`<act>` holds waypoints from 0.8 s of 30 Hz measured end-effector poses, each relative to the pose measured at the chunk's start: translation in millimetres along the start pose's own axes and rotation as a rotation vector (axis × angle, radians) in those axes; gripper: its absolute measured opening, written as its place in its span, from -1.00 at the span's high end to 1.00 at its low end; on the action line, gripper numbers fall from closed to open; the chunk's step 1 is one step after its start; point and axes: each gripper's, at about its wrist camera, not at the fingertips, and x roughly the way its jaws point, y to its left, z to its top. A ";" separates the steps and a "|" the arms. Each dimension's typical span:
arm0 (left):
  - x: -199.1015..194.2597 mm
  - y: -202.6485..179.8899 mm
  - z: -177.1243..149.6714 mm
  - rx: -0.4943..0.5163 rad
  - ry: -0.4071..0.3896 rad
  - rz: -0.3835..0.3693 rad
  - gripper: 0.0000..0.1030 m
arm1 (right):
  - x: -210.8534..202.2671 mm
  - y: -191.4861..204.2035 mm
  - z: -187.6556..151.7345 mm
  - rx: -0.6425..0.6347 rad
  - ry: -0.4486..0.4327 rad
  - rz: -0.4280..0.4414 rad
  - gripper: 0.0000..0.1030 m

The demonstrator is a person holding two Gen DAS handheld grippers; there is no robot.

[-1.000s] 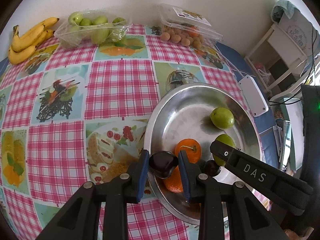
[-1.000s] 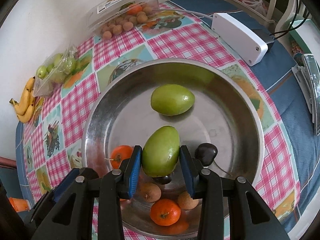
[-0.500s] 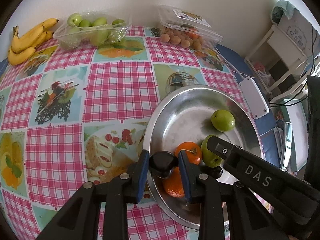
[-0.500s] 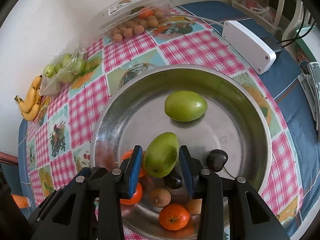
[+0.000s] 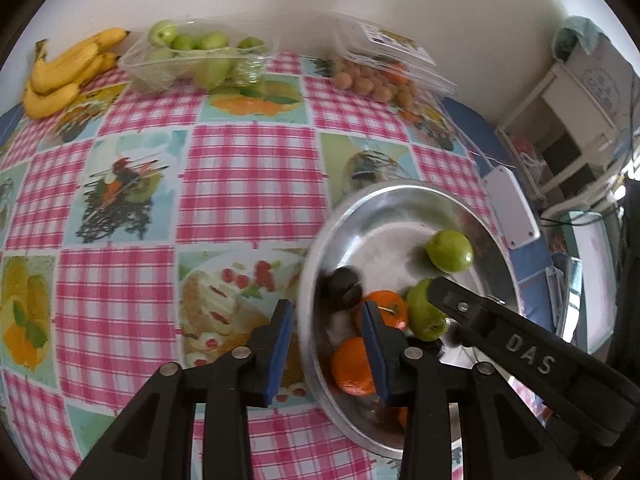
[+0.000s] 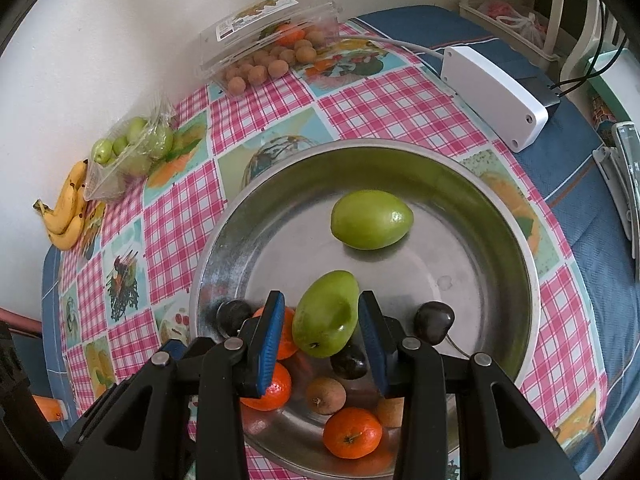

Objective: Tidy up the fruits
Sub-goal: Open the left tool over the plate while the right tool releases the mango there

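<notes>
Your left tongs (image 5: 328,344): jaws just opened, empty; dark plum (image 5: 345,283) lies ahead in the bowl (image 5: 400,200). Your right tongs (image 6: 320,336): clamped on green mango (image 6: 326,314).

shiny metal bowl (image 6: 532,280), glossy tablecloth (image 5: 248,168)

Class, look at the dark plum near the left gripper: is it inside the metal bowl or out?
Inside. The dark plum lies against the round metal bowl's inner wall, free of the left gripper.
</notes>
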 end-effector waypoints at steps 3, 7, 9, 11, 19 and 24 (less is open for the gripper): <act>-3.7 11.7 1.5 -0.022 -0.023 0.111 0.17 | 0.8 -0.2 0.0 0.003 0.003 -0.004 0.23; -6.0 31.6 2.8 -0.079 -0.026 0.195 -0.07 | 4.2 0.3 -0.4 0.006 0.013 -0.022 0.11; -8.2 40.2 2.6 -0.098 -0.031 0.225 -0.12 | 5.6 1.3 -0.7 0.004 0.016 -0.030 0.00; -9.8 47.1 2.7 -0.118 -0.032 0.244 -0.22 | 6.5 2.4 -0.8 0.000 0.018 -0.035 0.00; -3.1 52.0 1.2 -0.121 -0.012 0.301 -0.58 | 13.8 10.8 -1.3 -0.049 0.040 -0.056 -0.31; -0.1 53.0 1.0 -0.119 -0.007 0.316 -0.83 | 17.5 11.0 -2.6 -0.054 0.050 -0.066 -0.53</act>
